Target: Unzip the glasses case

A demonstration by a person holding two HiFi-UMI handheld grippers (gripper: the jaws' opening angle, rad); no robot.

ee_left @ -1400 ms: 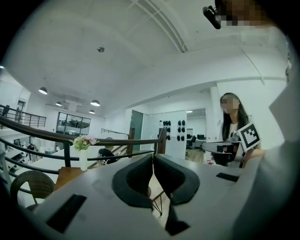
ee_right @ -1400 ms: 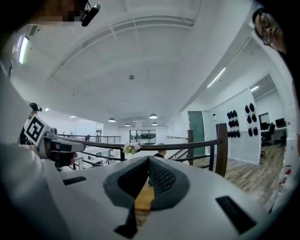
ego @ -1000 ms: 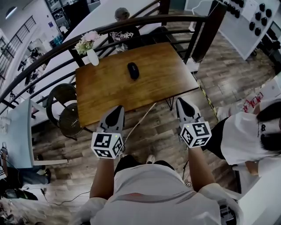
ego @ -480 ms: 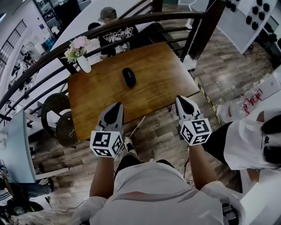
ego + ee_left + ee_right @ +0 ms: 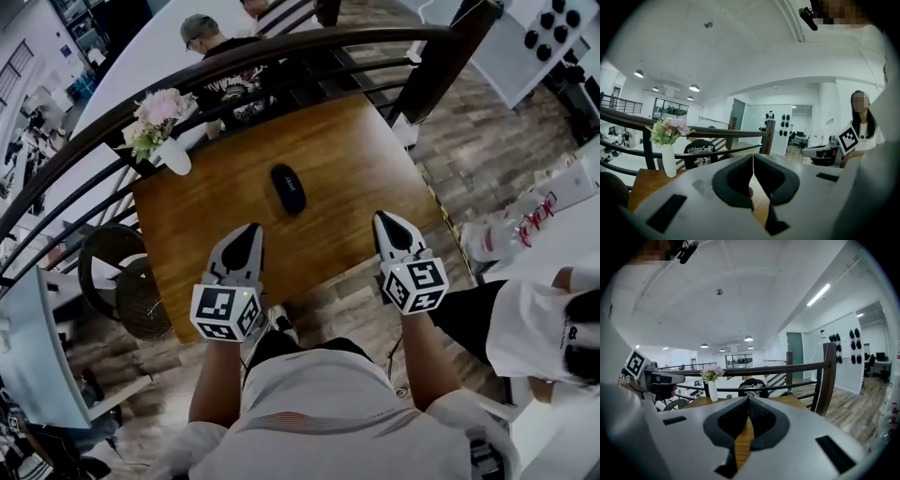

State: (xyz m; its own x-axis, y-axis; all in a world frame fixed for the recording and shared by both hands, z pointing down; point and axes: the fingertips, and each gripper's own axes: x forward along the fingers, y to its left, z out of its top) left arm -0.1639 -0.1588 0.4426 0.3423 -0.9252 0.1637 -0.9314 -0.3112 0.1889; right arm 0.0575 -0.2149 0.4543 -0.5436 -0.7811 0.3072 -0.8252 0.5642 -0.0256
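Wood table [image 5: 356, 159] with the dark glasses case [image 5: 289, 187] lying flat around its middle, nothing touching it. Both grippers hang over the table's near edge, the left gripper [image 5: 247, 232] toward the near left corner and the right gripper [image 5: 387, 219] toward the right side. The case sits further in on the table, between them and well apart from both sets of jaws. Each pair is clenched tight with nothing in it. A white vase of pink flowers [image 5: 161, 131] stands at the table's far left corner, by the railing [image 5: 281, 47].
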